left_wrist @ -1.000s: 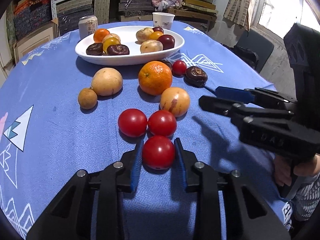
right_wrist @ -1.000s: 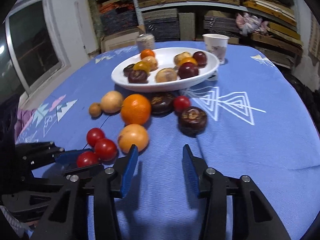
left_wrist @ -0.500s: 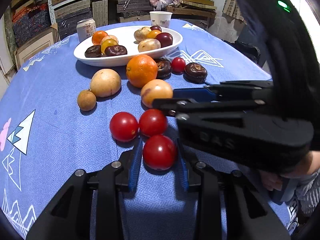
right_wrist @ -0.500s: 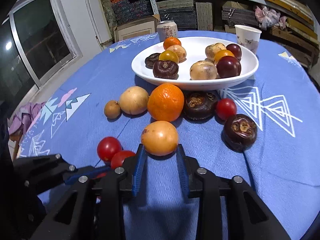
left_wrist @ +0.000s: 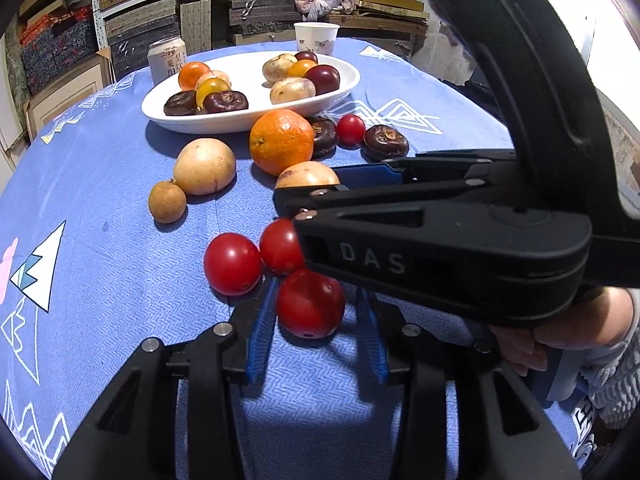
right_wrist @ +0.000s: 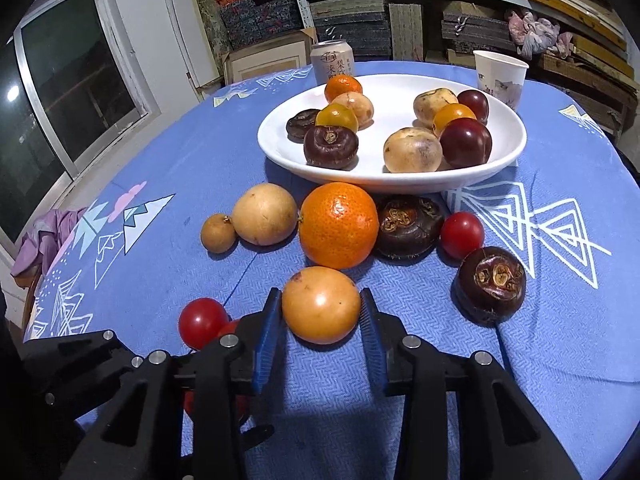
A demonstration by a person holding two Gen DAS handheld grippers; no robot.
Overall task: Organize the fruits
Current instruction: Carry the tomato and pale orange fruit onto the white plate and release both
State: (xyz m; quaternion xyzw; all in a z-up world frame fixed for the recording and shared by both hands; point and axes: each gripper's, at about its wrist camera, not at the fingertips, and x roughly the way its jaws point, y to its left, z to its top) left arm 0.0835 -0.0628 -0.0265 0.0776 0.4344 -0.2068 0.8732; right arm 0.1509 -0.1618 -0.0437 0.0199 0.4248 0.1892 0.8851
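Observation:
A red tomato [left_wrist: 310, 304] lies on the blue cloth between the pads of my left gripper [left_wrist: 317, 288]. Its jaws are opening, and a narrow gap shows at the right pad. Two more tomatoes [left_wrist: 232, 262] lie just beyond. My right gripper [right_wrist: 319, 292] reaches across in front, its jaws opening too. A yellow-orange fruit [right_wrist: 320, 304] rests on the cloth between its pads, which stand close at its sides. Behind it are an orange [right_wrist: 338, 224], dark water chestnuts [right_wrist: 490, 284] and a white plate [right_wrist: 360, 184] holding several fruits.
A pale round fruit [left_wrist: 204, 166] and a small brown one [left_wrist: 167, 202] lie to the left. A drink can [left_wrist: 167, 60] and a paper cup [left_wrist: 316, 38] stand behind the plate. A person's hand [left_wrist: 560, 340] holds the right gripper. Shelves line the back wall.
The right gripper came in across the left wrist view and now has the yellow-orange fruit between its pads. The left jaws widened around the tomato; the left hand stayed put.

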